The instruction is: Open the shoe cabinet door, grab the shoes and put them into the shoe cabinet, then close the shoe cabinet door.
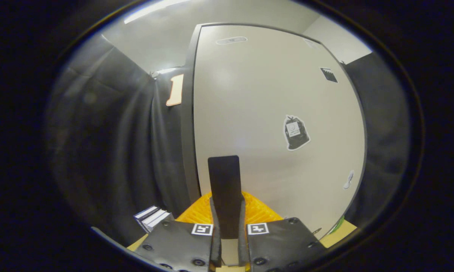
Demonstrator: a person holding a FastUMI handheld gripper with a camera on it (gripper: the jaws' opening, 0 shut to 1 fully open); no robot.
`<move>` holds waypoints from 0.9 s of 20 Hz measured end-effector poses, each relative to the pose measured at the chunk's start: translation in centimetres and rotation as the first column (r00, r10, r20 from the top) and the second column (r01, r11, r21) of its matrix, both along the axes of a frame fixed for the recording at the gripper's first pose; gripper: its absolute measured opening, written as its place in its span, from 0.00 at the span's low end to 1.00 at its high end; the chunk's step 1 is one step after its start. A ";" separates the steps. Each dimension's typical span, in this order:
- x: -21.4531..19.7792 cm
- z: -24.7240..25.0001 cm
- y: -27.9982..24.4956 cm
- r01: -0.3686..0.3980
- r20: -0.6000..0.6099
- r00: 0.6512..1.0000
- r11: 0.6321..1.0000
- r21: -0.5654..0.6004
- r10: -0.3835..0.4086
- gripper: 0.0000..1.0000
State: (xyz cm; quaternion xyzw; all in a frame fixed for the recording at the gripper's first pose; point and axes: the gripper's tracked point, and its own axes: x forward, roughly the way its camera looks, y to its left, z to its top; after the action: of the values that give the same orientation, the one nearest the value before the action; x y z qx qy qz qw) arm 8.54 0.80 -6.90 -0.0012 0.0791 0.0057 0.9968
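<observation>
Pale flat door shut, stiff, smooth, light swing likely. Dark handle upright between fingers; gripper clamped on it. Good hold: handle's lower part.

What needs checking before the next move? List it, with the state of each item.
1. Grip: the gripper has both fingers closed on the dark slab, which looks like the handle. Ok.
2. Slab centred between the fingers and upright. Ok.
3. Cabinet door just beyond the slab, whether latched or ajar. Cannot tell.
4. Small stack of boxes beside the left finger, apart from it. Ok.
5. Where the shoes are. Cannot tell.
</observation>
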 end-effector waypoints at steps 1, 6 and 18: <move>-0.1 0.1 -0.1 0.004 0.001 1.000 1.000 0.003 -0.004 0.19; -1.5 0.5 -0.4 0.021 0.021 1.000 1.000 0.008 -0.021 0.19; -6.6 2.1 -2.4 0.013 0.060 0.998 0.999 0.039 -0.015 0.18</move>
State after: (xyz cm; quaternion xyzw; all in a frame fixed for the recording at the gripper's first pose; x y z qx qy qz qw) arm 1.98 -1.60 -4.84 0.0186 0.0491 0.0004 0.9986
